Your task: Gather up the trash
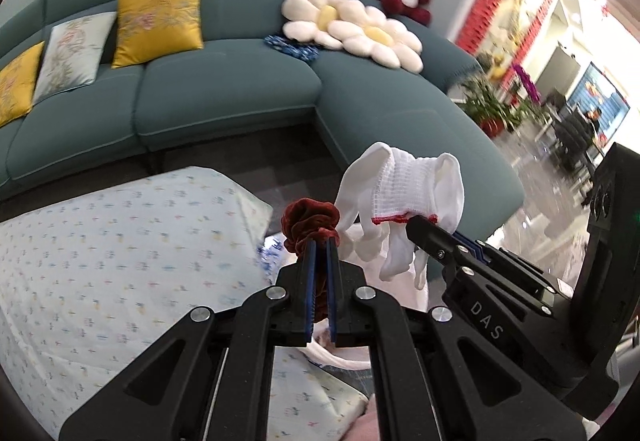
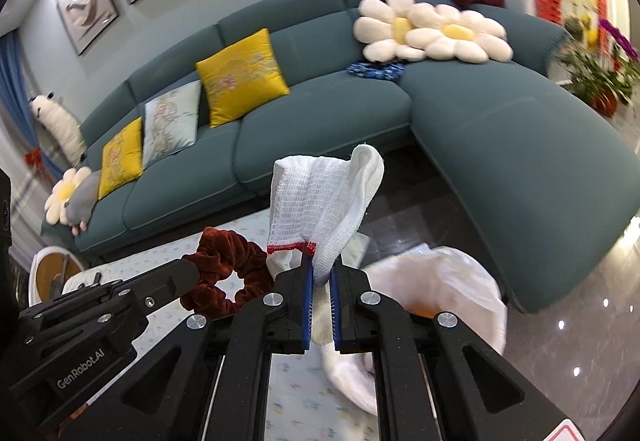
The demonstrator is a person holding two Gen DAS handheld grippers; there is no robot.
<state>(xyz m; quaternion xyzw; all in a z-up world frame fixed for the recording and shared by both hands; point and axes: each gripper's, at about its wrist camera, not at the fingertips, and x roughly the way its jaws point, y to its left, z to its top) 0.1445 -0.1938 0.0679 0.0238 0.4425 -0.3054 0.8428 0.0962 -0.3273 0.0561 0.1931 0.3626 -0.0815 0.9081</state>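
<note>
Left gripper (image 1: 320, 241) clamps red scrunchie (image 1: 310, 219); right gripper (image 2: 322, 265) pinches white glove (image 2: 320, 197). Both lifted, carry step. Bin bag (image 2: 460, 281) at 4 o'clock of glove; next: move over, release.

— How does the left gripper (image 1: 320, 241) stand?
— Its blue-padded fingers (image 1: 310, 261) are nearly closed, pinching a dark red scrunchie (image 1: 310, 219) at the tips.
— And the right gripper (image 2: 321, 261)?
— Just beside the left one, on its right, raised at about the same height. Its fingers (image 2: 307, 273) clamp a white glove (image 2: 320, 197) near the red-edged cuff.
</note>
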